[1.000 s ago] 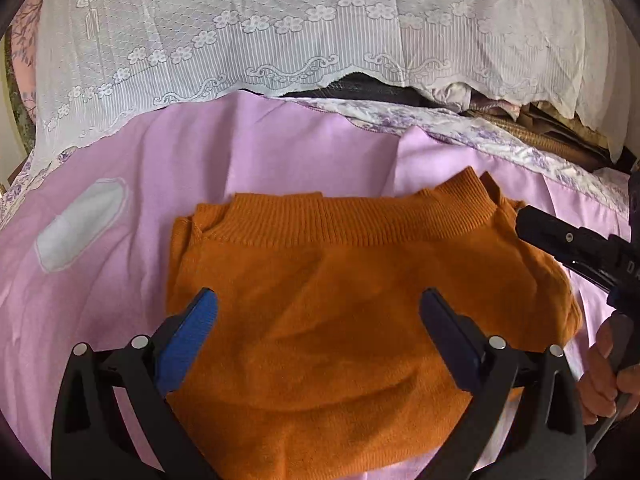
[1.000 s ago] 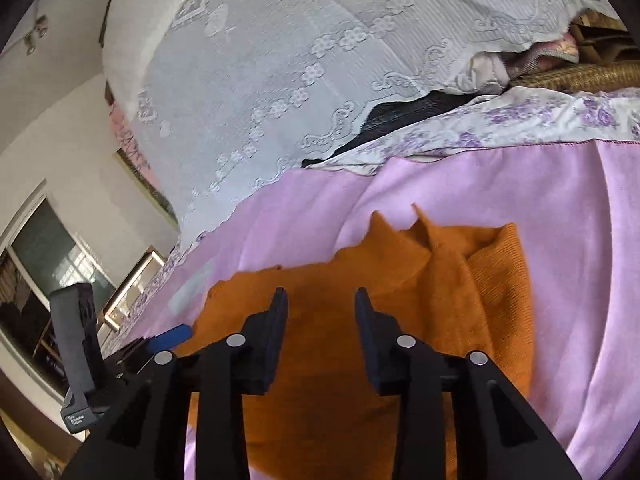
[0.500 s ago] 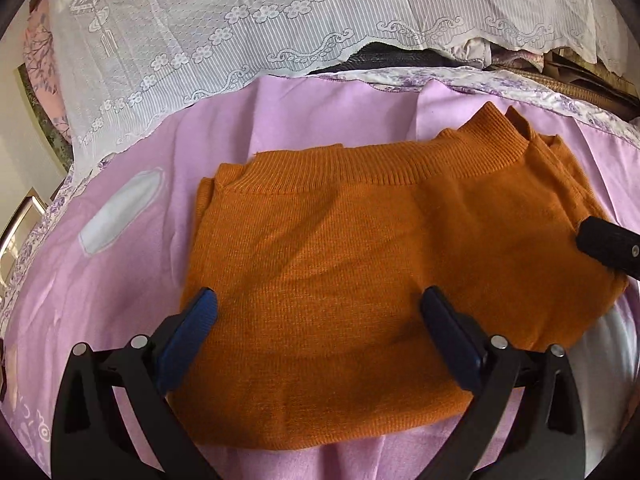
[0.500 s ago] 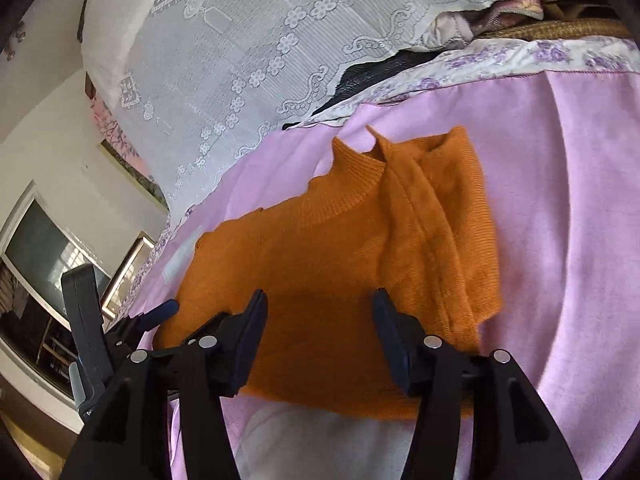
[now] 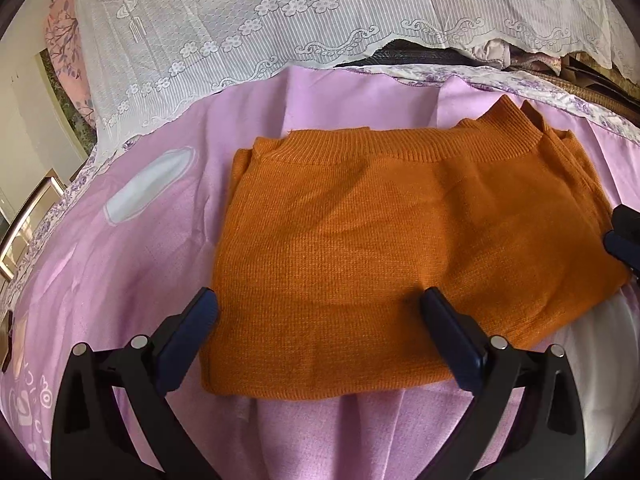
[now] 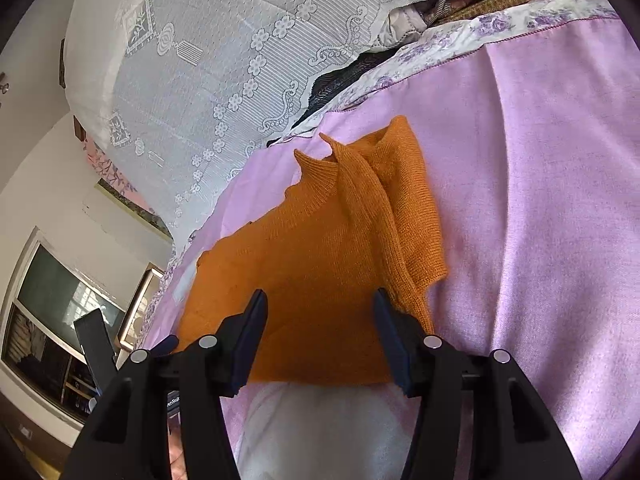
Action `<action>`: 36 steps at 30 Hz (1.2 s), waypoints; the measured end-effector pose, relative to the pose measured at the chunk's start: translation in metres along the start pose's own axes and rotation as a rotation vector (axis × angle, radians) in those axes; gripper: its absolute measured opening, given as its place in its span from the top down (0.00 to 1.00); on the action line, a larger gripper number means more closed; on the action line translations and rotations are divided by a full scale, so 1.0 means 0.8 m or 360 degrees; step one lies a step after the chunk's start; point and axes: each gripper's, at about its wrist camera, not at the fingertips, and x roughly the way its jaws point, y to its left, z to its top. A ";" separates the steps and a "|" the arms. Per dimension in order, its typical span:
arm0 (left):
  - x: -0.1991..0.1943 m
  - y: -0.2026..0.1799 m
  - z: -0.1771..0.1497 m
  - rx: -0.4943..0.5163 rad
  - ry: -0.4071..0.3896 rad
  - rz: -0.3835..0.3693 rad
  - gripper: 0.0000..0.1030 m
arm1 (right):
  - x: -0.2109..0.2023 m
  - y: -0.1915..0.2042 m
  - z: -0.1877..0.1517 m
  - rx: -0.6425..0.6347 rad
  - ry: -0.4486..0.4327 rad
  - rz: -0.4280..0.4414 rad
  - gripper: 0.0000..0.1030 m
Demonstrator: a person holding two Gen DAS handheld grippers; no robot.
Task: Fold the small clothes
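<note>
Mid-fold: both hand-held grippers, left [image 5: 316, 332] and right [image 6: 320, 332], apart over sweater [image 5: 400, 248]; next, pinching hem at 6 o'clock.

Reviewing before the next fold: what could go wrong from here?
1. Both claws, left and right, stand open over the sweater; a pinch could catch the pink sheet too.
2. The layers at the sweater's right edge lie uneven, so a grab there may take only one.
</note>
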 end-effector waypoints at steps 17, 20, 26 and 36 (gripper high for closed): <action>-0.016 0.025 0.030 -0.0177 -0.0213 0.0052 0.04 | 0.008 0.056 0.021 -0.0152 -0.0140 0.0070 0.42; -0.002 0.029 0.042 -0.0221 -0.0183 -0.0001 0.04 | 0.030 0.066 0.032 -0.0149 -0.0113 0.0111 0.39; 0.026 0.022 0.057 -0.0225 -0.0101 0.0004 0.04 | 0.080 0.068 0.047 -0.0150 -0.0004 0.0109 0.34; 0.060 0.038 0.053 -0.0345 0.0080 -0.0059 0.04 | 0.072 0.033 0.054 -0.0089 -0.0096 -0.0184 0.33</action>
